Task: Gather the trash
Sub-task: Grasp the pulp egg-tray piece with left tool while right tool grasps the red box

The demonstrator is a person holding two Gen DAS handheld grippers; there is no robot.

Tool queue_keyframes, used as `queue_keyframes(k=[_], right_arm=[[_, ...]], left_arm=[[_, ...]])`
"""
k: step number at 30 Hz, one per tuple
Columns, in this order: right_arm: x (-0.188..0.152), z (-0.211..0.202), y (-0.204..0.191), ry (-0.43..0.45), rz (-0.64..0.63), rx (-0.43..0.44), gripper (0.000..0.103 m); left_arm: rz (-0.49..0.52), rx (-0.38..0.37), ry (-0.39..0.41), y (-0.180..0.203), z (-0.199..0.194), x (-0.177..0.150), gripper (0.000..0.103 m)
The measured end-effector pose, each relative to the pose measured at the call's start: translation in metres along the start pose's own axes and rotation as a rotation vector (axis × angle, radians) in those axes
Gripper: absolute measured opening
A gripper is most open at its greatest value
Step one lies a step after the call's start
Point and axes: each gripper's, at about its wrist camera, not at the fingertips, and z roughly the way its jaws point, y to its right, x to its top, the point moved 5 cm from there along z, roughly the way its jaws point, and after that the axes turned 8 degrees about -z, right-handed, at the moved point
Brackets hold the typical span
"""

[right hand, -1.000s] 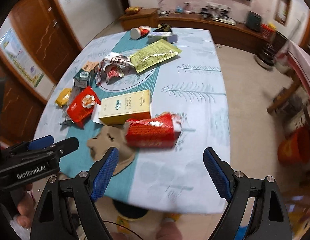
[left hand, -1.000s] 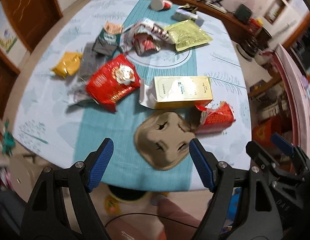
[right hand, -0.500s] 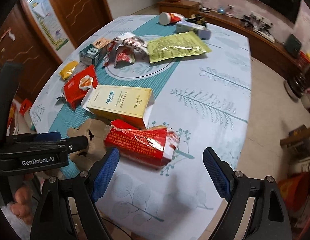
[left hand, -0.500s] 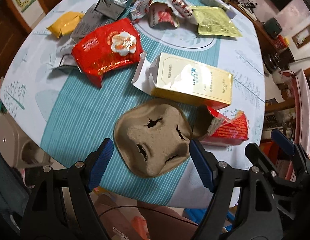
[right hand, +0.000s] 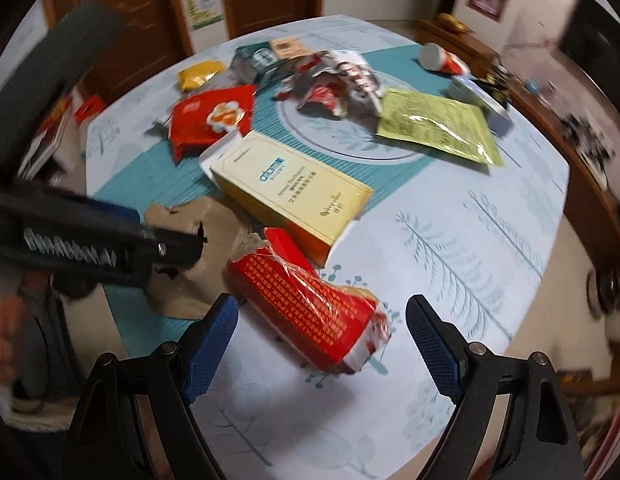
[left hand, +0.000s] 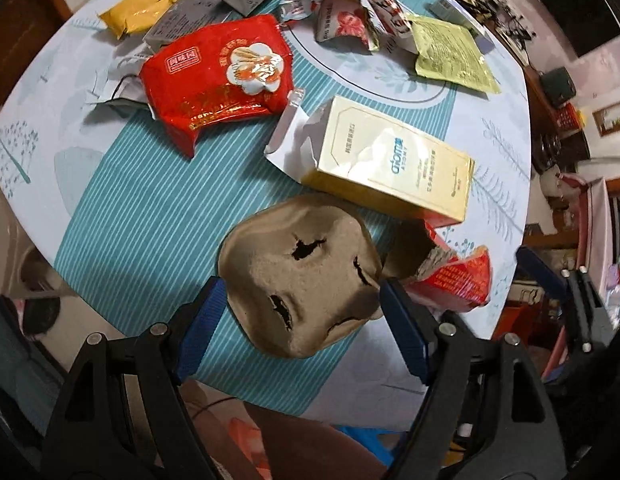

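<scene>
A crumpled brown pulp tray [left hand: 302, 276] lies at the table's near edge, between the spread fingers of my open left gripper [left hand: 300, 322]. To its right is a torn red wrapped pack [left hand: 456, 280], which in the right wrist view [right hand: 310, 306] sits between the fingers of my open right gripper [right hand: 320, 344]. Behind both lies a yellow carton [left hand: 390, 164] [right hand: 294, 190]. Farther back are a red snack bag [left hand: 220, 80] [right hand: 210, 116], a green pouch [right hand: 438, 126], a yellow packet [left hand: 136, 10] and torn wrappers [left hand: 350, 12]. The left gripper's body [right hand: 90, 248] covers part of the pulp tray [right hand: 214, 236].
The table [right hand: 490, 240] has a pale tree-print cloth with a teal striped runner [left hand: 150, 216]. A small cup [right hand: 440, 58] and a box lie at the far end. Wooden doors and a low cabinet stand beyond. A hand [right hand: 6, 328] shows at lower left.
Both grippers have moved forward and down toward the table. The pulp tray now sits between the left fingers and the red pack between the right fingers. Nothing has been gripped.
</scene>
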Motion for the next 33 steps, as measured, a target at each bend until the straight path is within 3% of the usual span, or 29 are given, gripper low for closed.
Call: queue_keyframes(k=[5,10,14,22,25,27,33], right_arm=[[0.002,0.023,-0.004,-0.047,-0.09,0.026,0.088],[-0.002,0.041,-0.009,-0.091,-0.113,0.061,0.062],[-0.005,0.042,-0.006,-0.115,-0.038,0.054,0.052],[-0.015,0.028,0.0,-0.105,0.207,0.128,0.048],[-0.019,0.026,0.001,-0.117,0.293,0.145,0.043],[-0.021,0.023,0.003,-0.115,0.352,0.161,0.041],[-0.027,0.014,0.002,-0.094,0.489,0.203,0.032]], left_arm=[[-0.016,0.021,0.004,0.003,-0.003,0.005,0.077],[0.01,0.067,-0.025,0.008,0.007,0.002,0.078],[0.014,0.062,-0.027,0.009,0.01,0.003,0.077],[-0.056,0.069,-0.104,-0.003,0.031,0.005,0.074],[-0.007,0.092,-0.089,-0.003,0.028,0.002,0.07],[0.031,0.102,-0.072,-0.002,0.023,0.0,0.06],[0.156,0.125,-0.021,-0.004,0.004,-0.004,0.059]])
